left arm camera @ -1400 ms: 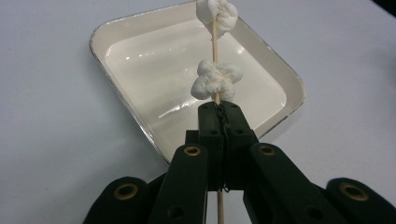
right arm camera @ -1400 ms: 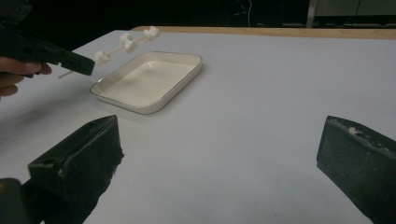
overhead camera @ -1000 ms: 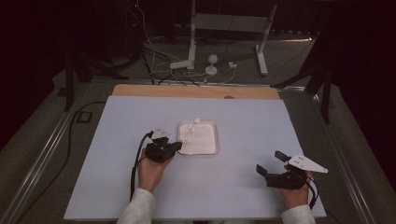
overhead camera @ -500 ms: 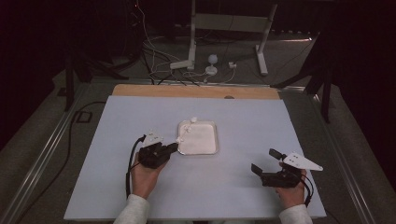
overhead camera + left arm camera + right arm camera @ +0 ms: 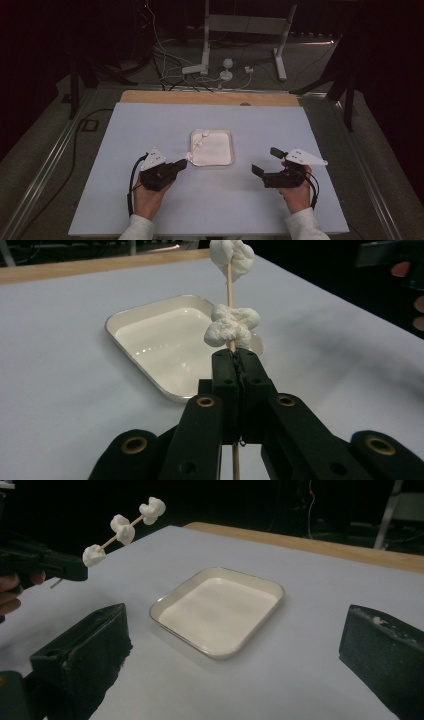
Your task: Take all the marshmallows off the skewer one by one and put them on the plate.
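Three white marshmallows (image 5: 121, 527) on a wooden skewer (image 5: 230, 286), clamped in left gripper (image 5: 235, 356), raised over white tray's (image 5: 229, 134) near-left corner. Right gripper (image 5: 267, 161) jaws wide, empty, beside tray.

The tray (image 5: 218, 610) looks like enamelled or glazed ware, cream-white, smooth and glossy, with light glinting off its floor in the left gripper view. The skewer (image 5: 229, 287) is thin, pale, bare wood with a matt finish. The white lumps (image 5: 231, 326) threaded on it look soft, puffy and matt, with a slightly crumpled surface. The table (image 5: 150, 125) has a smooth, pale, matt sheet on top, and a strip of light wood (image 5: 210, 97) shows along its far edge. The left gripper (image 5: 234, 360) is matt black plastic with brass-coloured metal eyelets. The right gripper (image 5: 235, 645) has dull black pads, rough and scuffed, flecked with white crumbs.
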The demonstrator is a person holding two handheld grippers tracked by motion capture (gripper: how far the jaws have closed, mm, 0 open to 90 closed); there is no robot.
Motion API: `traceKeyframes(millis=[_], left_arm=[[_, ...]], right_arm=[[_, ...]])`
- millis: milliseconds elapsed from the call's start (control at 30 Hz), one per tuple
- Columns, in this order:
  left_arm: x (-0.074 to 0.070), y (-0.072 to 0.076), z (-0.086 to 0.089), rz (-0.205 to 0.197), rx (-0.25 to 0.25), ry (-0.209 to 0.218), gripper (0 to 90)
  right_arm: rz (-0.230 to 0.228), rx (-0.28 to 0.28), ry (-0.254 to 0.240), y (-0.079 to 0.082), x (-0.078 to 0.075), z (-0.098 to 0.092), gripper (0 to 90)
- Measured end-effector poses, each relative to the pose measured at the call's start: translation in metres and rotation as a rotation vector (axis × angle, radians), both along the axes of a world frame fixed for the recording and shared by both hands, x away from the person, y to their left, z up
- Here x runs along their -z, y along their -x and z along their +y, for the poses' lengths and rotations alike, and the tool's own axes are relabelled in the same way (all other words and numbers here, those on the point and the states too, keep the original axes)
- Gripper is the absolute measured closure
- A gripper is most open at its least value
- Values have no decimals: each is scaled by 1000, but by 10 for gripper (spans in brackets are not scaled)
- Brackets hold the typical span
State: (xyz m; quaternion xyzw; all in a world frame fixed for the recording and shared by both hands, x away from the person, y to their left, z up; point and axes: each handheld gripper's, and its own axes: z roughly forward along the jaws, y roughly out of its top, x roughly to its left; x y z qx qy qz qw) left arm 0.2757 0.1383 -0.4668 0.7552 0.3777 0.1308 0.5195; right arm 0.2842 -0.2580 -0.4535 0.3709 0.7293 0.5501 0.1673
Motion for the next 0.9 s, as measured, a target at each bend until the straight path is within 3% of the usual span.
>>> traceKeyframes(millis=[467, 667, 800, 900], left_arm=[[1, 3, -5, -50, 13, -2, 895], [1, 5, -6, -61, 21, 2, 896], [1, 5, -8, -67, 34, 4, 896], [1, 6, -9, -70, 38, 2, 896]], right_arm=[[50, -81, -53, -40, -28, 50, 21], [62, -116, -34, -50, -36, 69, 40], [63, -154, -25, -57, -44, 85, 148], [89, -186, -43, -61, -46, 94, 248]])
